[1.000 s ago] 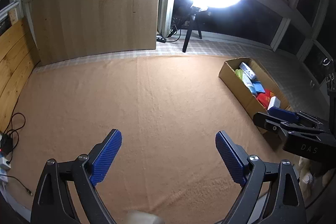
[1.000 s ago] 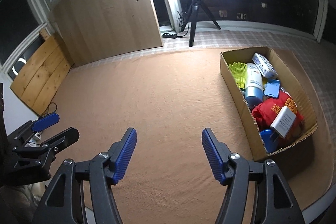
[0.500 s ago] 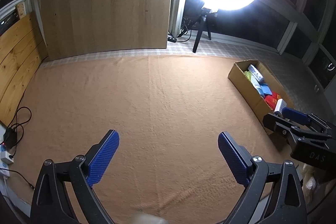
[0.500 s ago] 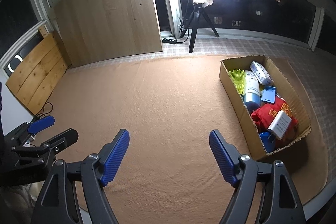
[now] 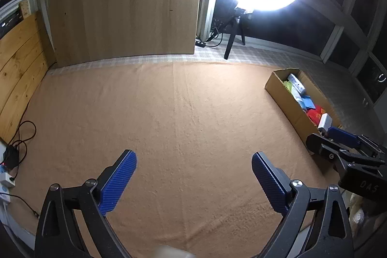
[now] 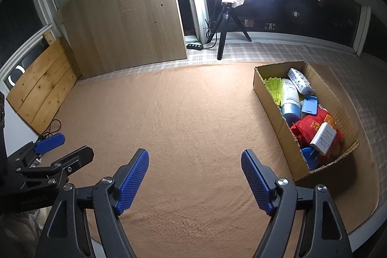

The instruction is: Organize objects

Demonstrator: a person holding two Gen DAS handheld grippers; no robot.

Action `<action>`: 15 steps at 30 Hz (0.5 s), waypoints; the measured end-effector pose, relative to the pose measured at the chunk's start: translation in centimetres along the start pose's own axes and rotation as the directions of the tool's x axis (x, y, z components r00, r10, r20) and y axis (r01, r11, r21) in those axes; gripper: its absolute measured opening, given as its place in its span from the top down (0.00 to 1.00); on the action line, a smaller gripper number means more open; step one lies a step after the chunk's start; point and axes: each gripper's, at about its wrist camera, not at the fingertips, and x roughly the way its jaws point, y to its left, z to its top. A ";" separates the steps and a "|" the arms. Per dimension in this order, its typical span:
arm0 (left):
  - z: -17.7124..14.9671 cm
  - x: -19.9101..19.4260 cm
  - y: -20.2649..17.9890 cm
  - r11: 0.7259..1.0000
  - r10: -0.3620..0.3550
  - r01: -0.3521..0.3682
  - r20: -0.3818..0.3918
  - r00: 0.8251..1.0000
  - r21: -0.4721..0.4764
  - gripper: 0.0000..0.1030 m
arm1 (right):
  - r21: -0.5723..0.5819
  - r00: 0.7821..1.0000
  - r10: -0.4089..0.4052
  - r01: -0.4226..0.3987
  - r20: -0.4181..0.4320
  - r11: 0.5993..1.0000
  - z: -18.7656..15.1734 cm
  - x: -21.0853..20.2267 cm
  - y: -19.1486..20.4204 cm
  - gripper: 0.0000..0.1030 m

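Note:
A cardboard box stands on the right of the tan carpet. It holds several items: a yellow-green shuttlecock, a white and blue tube, a red bag, a white charger. My right gripper hovers open over bare carpet, left of the box, with nothing between its blue pads. My left gripper is open too, over bare carpet. The box lies far to its right in the left wrist view. Each gripper shows at the edge of the other's view.
A lit ring light on a tripod stands at the back. A wooden board leans on the wall, and planks on the left. A power strip and cables lie at the carpet's left edge. Checked flooring borders the carpet.
The right gripper's jaws have spread wider. Both views have pulled back a little, so the box and ring light look smaller and further off. Nothing was picked up.

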 end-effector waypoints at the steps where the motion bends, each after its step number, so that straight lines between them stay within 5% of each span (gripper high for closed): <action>1: -0.1 0.0 0.1 1.000 0.003 -0.003 -0.001 1.000 -0.002 0.05 | 0.001 1.000 0.001 -0.001 -0.001 1.000 0.0 0.0 0.1 0.27; 15: -0.5 0.2 0.5 0.999 0.029 -0.029 0.001 1.000 -0.021 0.05 | 0.006 1.000 0.002 -0.002 -0.010 1.000 -0.4 0.2 0.1 0.26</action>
